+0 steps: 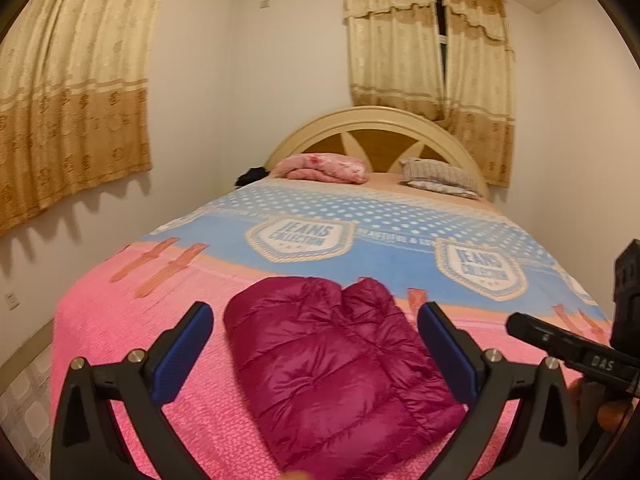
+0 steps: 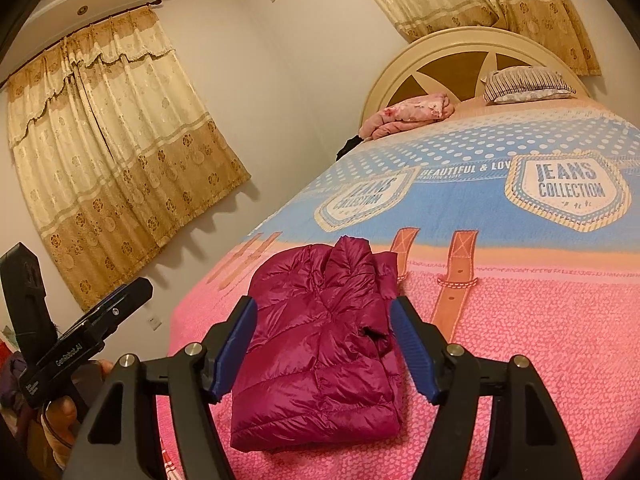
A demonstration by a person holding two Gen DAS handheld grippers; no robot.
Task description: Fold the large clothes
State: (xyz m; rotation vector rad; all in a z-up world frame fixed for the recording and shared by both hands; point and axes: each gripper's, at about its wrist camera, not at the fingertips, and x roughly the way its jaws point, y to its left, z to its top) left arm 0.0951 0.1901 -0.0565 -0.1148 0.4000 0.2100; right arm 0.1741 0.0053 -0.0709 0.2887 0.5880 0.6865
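Observation:
A magenta puffer jacket (image 1: 336,364) lies folded into a compact bundle on the pink end of the bedspread (image 1: 120,320), collar end toward the headboard. My left gripper (image 1: 316,312) hovers over its near part, blue pads spread wide on either side, gripping nothing. In the right wrist view the same jacket (image 2: 320,356) sits between and beyond the spread blue fingers of my right gripper (image 2: 324,304), which is open and does not press on the fabric. Both grippers point slightly downward at the jacket from the foot of the bed.
The bed runs away to a cream arched headboard (image 1: 376,128). A folded pink blanket (image 1: 324,168) and a striped pillow (image 1: 440,176) lie at its far end. Curtains (image 1: 72,92) hang on the left wall. A hand (image 2: 60,412) holds the other gripper's black body (image 2: 80,340).

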